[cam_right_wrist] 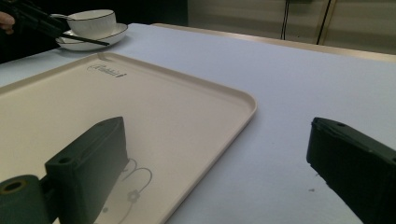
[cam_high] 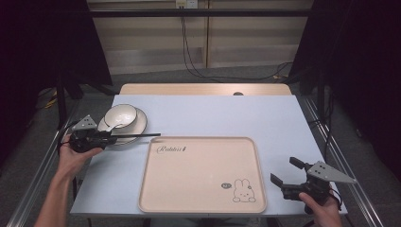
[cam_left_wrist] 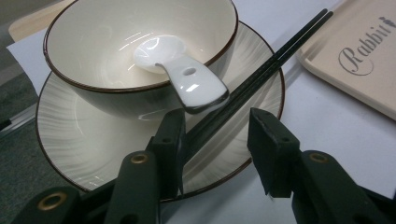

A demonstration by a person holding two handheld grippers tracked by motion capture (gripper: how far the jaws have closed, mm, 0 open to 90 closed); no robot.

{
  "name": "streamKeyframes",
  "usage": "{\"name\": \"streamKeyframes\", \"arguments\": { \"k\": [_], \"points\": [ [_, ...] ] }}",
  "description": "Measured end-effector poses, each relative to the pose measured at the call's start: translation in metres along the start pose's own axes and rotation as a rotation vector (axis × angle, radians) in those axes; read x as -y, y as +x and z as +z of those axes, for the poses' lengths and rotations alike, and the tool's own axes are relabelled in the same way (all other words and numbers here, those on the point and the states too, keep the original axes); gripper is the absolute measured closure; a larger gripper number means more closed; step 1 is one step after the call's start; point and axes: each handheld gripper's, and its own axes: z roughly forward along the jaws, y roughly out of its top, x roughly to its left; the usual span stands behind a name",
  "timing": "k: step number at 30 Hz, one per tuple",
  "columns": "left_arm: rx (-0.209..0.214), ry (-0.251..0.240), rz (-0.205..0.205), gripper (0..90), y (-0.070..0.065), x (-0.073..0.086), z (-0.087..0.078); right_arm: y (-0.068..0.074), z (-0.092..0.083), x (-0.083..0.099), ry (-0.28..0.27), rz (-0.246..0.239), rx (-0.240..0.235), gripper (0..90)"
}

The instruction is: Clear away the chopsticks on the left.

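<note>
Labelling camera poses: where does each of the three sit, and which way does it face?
High view: above the near edge, looking forward and down; forearms, left tongs, right tongs.
Left gripper view: on the left tongs, facing chopsticks, bowl, plate.
Right gripper view: on the right tongs, facing across the tray.
All share the tray.

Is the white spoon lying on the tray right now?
No, the spoon sits in the bowl on the plate, off the tray.

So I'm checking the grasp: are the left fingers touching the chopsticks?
Touching: the left gripper view shows one finger against the chopsticks; the other stands off.
</note>
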Motion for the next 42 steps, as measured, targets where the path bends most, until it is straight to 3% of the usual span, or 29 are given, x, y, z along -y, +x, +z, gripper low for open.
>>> {"name": "streamKeyframes", "arguments": {
  "k": [3, 10, 22, 27, 30, 34, 36, 39, 42],
  "points": [
    [-0.005, -0.015, -0.003, 60.8, 0.002, 0.002, 0.001, 0.0, 0.0, 0.0, 0.0, 0.011, -0.001, 5.0],
    [-0.008, 0.003, 0.019, 64.9, 0.002, 0.004, 0.006, 0.0, 0.0, 0.0, 0.001, 0.012, -0.003, 5.0],
    [0.045, 0.051, 0.053, 69.7, -0.006, -0.008, 0.021, -0.001, 0.001, 0.0, 0.01, 0.002, -0.012, 5.0],
    [0.088, 0.062, 0.067, 80.4, -0.007, -0.01, 0.025, -0.001, 0.001, 0.0, 0.011, 0.005, -0.012, 5.0],
    [0.094, 0.063, 0.064, 84.8, -0.007, -0.01, 0.025, -0.002, 0.001, 0.0, 0.01, 0.005, -0.013, 5.0],
    [0.114, 0.062, 0.022, 85.9, -0.006, -0.01, 0.024, -0.002, 0.002, 0.0, 0.014, 0.007, -0.017, 4.9],
    [0.11, 0.07, 0.019, 86.0, -0.006, -0.011, 0.022, -0.001, 0.002, 0.0, 0.013, 0.01, -0.017, 5.0],
    [0.124, 0.048, -0.014, 86.1, -0.007, -0.011, 0.021, -0.002, 0.002, 0.0, 0.012, 0.011, -0.018, 5.0],
    [0.141, 0.064, -0.027, 86.2, -0.009, -0.014, 0.018, -0.002, 0.002, 0.0, 0.009, 0.01, -0.018, 5.0]
  ]
}}
